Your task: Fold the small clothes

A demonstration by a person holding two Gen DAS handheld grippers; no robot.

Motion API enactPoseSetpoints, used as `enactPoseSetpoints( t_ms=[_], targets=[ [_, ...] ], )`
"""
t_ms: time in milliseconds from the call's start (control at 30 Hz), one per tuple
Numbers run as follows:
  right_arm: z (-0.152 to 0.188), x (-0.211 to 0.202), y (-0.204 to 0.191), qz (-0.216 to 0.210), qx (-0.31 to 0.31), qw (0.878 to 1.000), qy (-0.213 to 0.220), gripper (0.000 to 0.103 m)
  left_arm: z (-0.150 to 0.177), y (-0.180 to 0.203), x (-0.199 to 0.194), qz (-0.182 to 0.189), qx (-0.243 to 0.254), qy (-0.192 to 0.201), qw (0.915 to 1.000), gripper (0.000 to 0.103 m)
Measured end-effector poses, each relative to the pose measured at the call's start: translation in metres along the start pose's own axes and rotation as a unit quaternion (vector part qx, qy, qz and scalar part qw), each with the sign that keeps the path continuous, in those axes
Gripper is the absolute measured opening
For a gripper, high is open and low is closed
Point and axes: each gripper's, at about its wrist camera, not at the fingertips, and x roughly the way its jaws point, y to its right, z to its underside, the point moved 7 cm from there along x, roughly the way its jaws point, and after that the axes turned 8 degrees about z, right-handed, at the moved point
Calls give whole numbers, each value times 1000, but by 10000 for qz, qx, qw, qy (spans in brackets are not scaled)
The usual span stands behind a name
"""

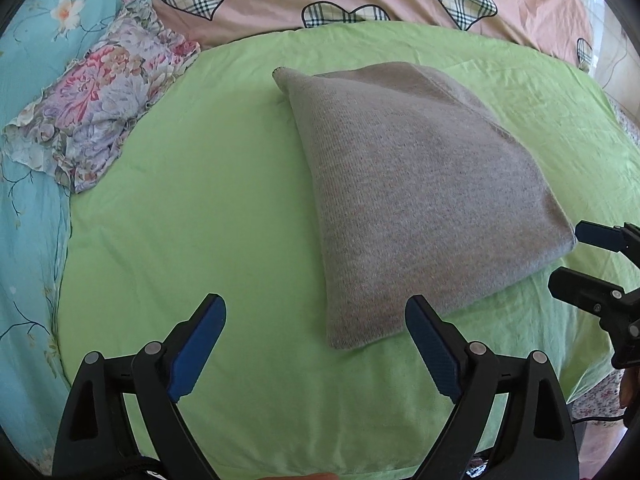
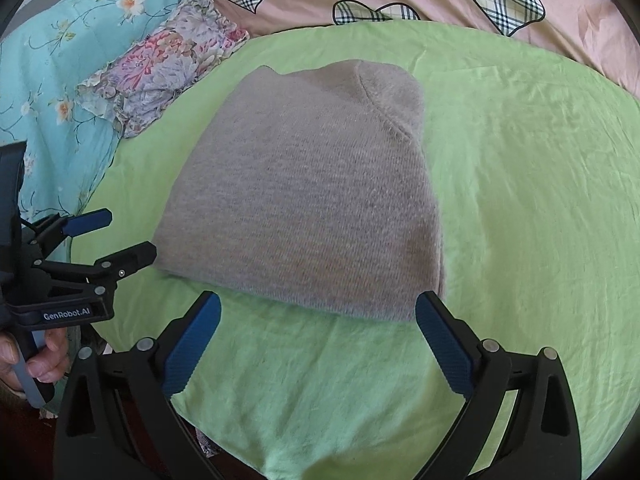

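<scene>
With both your left gripper [image 1: 316,344] and right gripper [image 2: 318,340] gaping empty low in frame, the folded grey knit garment [image 2: 308,208] on the light green sheet [image 2: 520,200] at centre could unfold if you pinch only its top layer.

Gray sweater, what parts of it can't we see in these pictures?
- Gray sweater: sleeves and inner layers, tucked inside the fold in both views.
- Its underside, pressed against the green sheet.
- Its far edge in the right wrist view, hidden behind its own bulge.
</scene>
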Motion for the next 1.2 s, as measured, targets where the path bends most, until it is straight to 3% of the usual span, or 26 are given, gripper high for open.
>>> enactPoseSetpoints(
  t_ms=[533, 1200],
  targets=[
    [-32, 11, -4, -82, -158, 9997, -165, 99, -28, -6, 4, -39, -9, 58, 10000, 94],
    [-37, 17, -4, -101, -116, 9996, -244, 99, -33, -8, 8, -18, -91, 52, 9999, 94]
  ],
)
